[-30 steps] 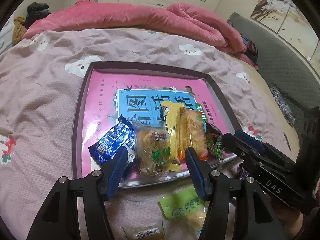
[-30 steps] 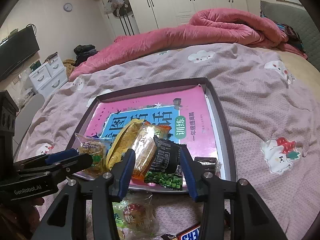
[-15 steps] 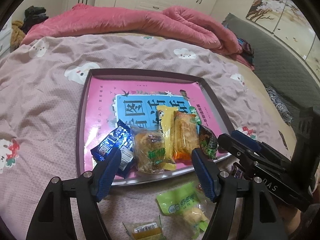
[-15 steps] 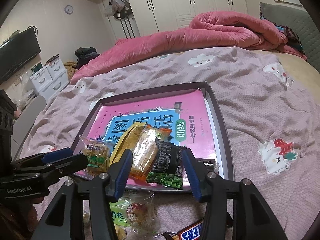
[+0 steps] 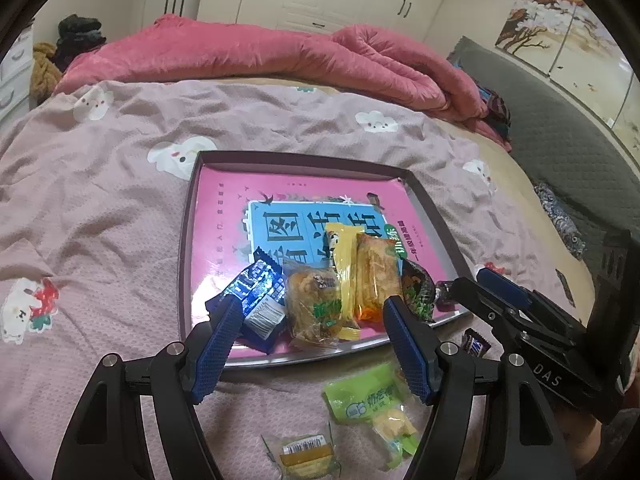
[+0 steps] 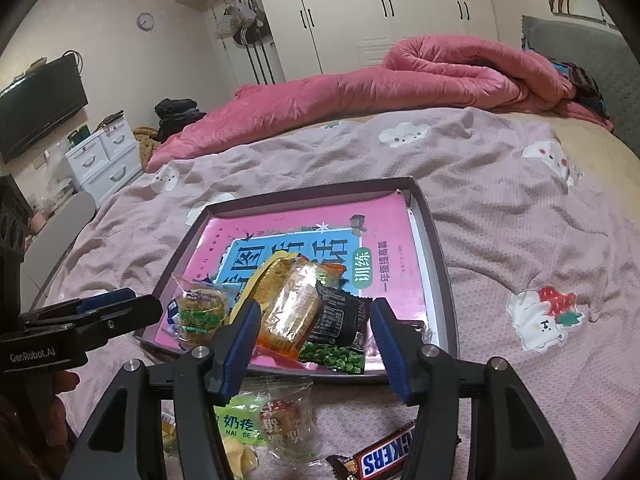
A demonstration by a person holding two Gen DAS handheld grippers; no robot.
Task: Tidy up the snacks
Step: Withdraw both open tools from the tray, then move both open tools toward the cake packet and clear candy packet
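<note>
Where counted: five snacks (image 5: 316, 304) on tray (image 5: 185, 240)

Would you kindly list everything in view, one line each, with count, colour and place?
tray: one, dark-rimmed, on the bedsheet.
book: one, pink and blue, lying in the tray.
blue packet: one, tray's near left.
pastry packs: three, yellow to orange, side by side at tray's near edge.
green pea packet: one, black and green, right of them.
green snack bag: one, on the sheet before the tray.
Snickers bar: one, brown, on the sheet.
quilt: one, pink, far side.
left tool: open, empty.
right tool: jaws opening, empty.
</note>
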